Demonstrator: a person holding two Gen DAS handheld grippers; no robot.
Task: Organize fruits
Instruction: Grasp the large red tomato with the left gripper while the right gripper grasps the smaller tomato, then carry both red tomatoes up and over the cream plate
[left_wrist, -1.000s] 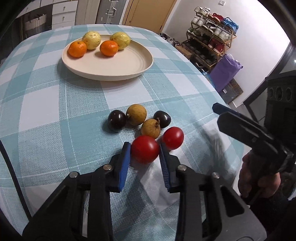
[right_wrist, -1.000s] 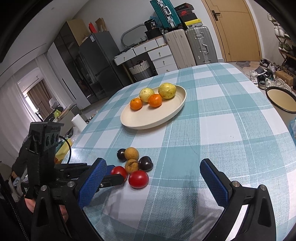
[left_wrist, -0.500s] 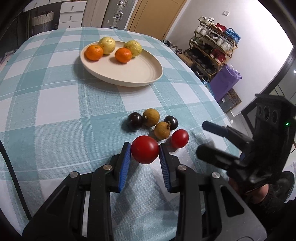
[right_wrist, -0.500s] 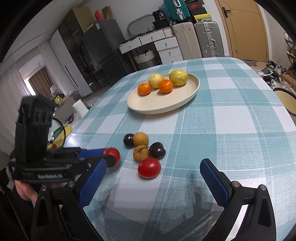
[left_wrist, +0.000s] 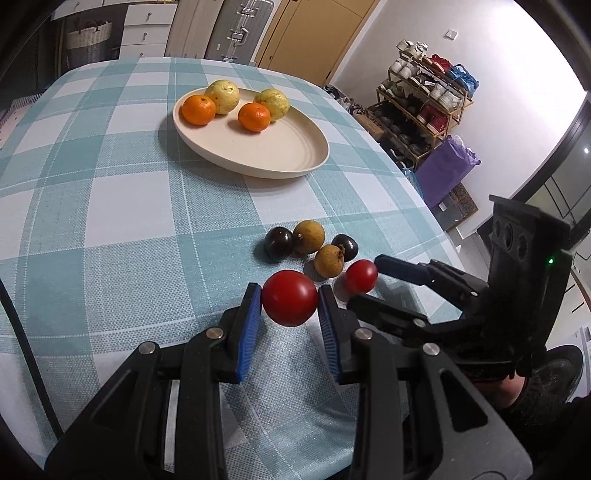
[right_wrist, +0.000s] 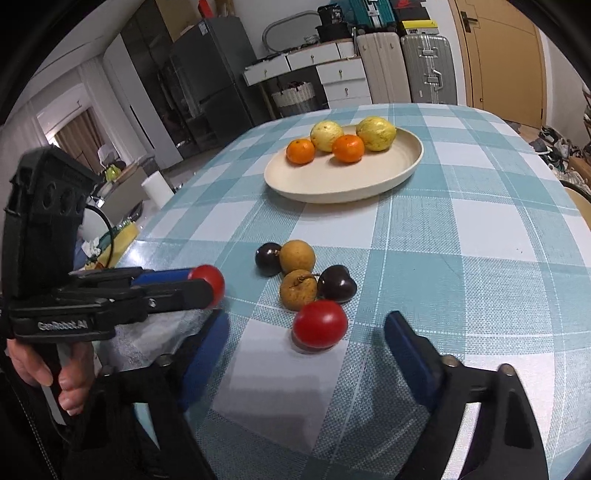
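- Two red tomatoes are in play, and the left gripper (left_wrist: 289, 309) has one tomato (left_wrist: 289, 302) clamped between its blue pads, clear of the checked worktop (left_wrist: 110, 229).
- Second tomato (right_wrist: 320, 324) sits on the cloth in front of the right gripper (right_wrist: 303, 343); its jaws have just been closing in, yet they stand well apart with the fruit ahead of the tips and neither pad touching it.
- From the left wrist view, one blue finger (left_wrist: 399, 266) of that gripper reaches in just beside this tomato.
- Just behind it, a tight cluster: two brown longans (right_wrist: 297, 256) and two dark cherries (right_wrist: 337, 284), touching one another.
- Farther back on the worktop rests a cream plate (right_wrist: 332, 182), holding two oranges (right_wrist: 348, 148) and two yellow fruits (right_wrist: 376, 133) along its far side.
- A hand (right_wrist: 48, 373) grips the left tool's handle at the left edge of the right wrist view.
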